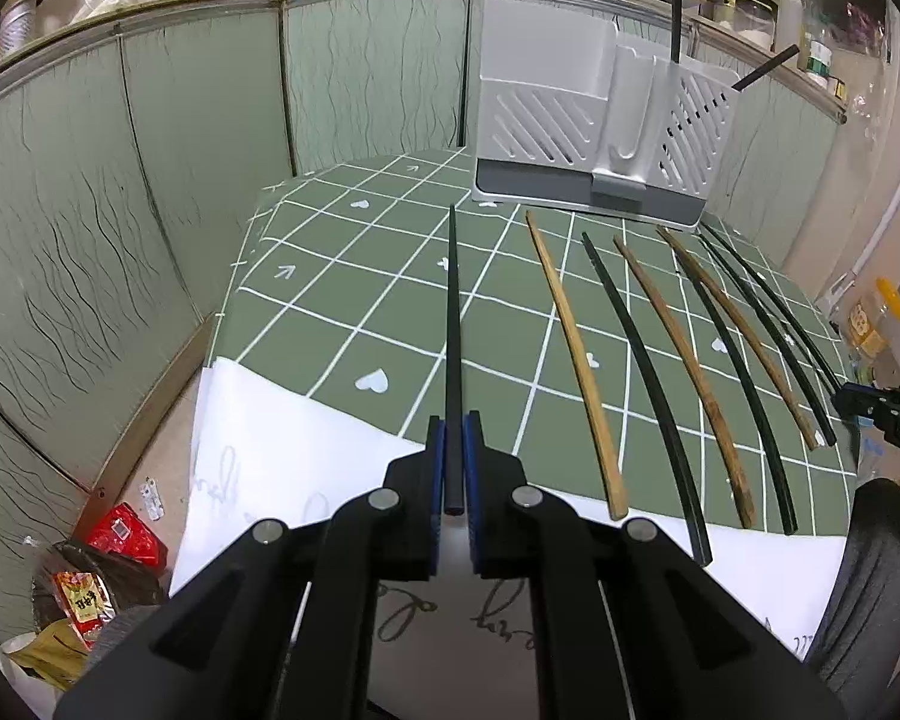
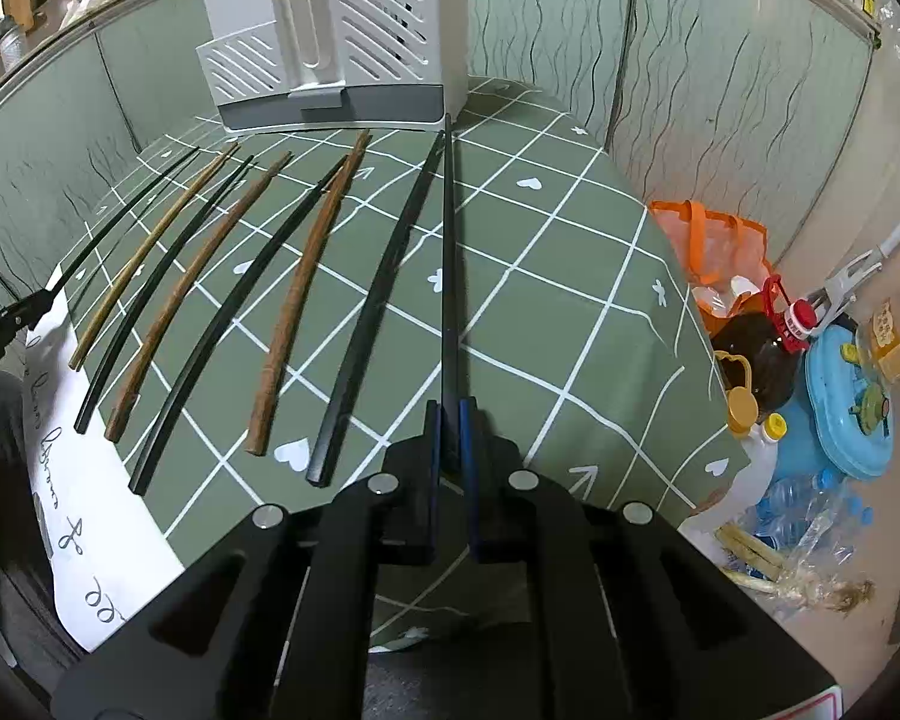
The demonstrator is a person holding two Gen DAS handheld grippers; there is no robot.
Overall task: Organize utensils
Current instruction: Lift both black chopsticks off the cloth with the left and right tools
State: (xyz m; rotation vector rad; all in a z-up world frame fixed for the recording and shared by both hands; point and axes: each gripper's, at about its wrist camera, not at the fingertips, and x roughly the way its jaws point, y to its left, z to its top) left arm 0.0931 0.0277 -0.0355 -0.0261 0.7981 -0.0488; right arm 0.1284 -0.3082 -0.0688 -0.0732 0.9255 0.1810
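One big green tablecloth with white squares and hearts (image 1: 342, 324) covers the table. At its far end stands a white plastic slotted utensil holder (image 1: 594, 138). Black and brown chopsticks (image 2: 282, 324) lie in a row. The left gripper (image 1: 453, 438) pinches a black chopstick (image 1: 453, 312). The right gripper (image 2: 450, 420) pinches another thin black chopstick (image 2: 448, 252).
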